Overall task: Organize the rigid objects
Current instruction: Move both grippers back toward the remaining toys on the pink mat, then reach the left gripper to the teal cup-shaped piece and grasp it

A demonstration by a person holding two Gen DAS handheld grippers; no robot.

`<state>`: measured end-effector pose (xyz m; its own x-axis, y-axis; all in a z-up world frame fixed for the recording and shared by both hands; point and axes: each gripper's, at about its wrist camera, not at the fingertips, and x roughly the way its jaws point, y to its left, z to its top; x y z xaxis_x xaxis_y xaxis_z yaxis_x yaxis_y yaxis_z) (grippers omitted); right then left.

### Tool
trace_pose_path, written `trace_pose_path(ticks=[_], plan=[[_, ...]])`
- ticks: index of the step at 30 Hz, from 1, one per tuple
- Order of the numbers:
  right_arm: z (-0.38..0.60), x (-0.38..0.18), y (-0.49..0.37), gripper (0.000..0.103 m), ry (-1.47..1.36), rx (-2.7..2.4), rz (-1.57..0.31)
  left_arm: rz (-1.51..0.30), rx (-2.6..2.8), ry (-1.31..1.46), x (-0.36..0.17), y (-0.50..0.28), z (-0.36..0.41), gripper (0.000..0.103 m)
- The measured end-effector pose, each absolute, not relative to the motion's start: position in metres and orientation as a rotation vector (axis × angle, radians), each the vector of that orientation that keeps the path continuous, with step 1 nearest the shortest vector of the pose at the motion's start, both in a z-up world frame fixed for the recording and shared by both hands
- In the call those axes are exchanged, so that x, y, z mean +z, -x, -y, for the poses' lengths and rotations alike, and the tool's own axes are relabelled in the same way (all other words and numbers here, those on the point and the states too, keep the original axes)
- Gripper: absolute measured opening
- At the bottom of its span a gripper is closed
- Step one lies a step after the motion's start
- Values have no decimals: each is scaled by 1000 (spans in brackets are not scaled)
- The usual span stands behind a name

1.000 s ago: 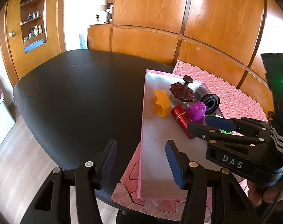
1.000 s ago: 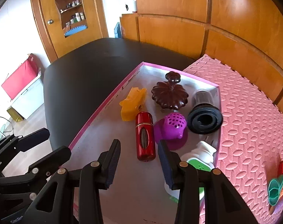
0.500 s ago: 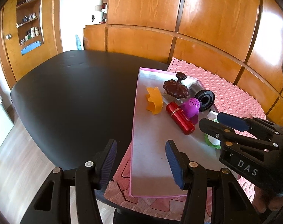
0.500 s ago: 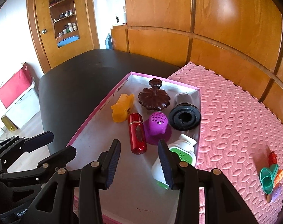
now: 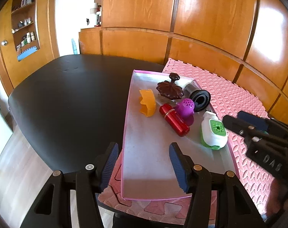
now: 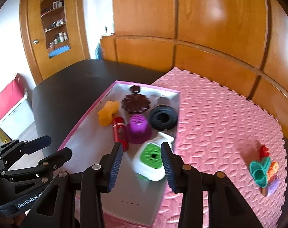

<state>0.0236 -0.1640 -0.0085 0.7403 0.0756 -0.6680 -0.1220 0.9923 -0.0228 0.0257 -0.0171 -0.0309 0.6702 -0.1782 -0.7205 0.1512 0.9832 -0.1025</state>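
— 2 claws are up, each with nothing between its blue pads. The left claw (image 5: 143, 164) hangs with its jaws moderately apart over the near left rim of the pink tray (image 5: 128, 125). The right claw (image 6: 142, 164) stands with a narrower gap, above the tray's near half.

— What lies nearest the right claw?

— The white and green dispenser (image 6: 150, 160), lying on its side on the tray floor by the right wall; the pads do not touch it. Beyond it are 5 more things in a cluster: a red cylinder (image 6: 121, 133), a purple perforated dome (image 6: 138, 128), a black ring-shaped lid (image 6: 163, 118), a dark brown flower-shaped piece (image 6: 136, 103) and an orange crown-shaped mould (image 6: 107, 113).

— And around the tray?

— It rests on a pink foam mat (image 6: 220, 121), which covers the right part of a black surface (image 5: 68, 98). Well apart from the tray, near the mat's right edge, sits a small heap of toys (image 6: 263, 168) in teal, red, orange and purple. Wooden wall panels (image 5: 210, 19) rise behind.
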Motion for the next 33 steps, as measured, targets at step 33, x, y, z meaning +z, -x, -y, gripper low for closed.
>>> trace_pose_path(ticks=[33], plan=[[485, -3, 31, 43, -289, -549, -666, -788, -374, -129, -11, -12, 97, 59]])
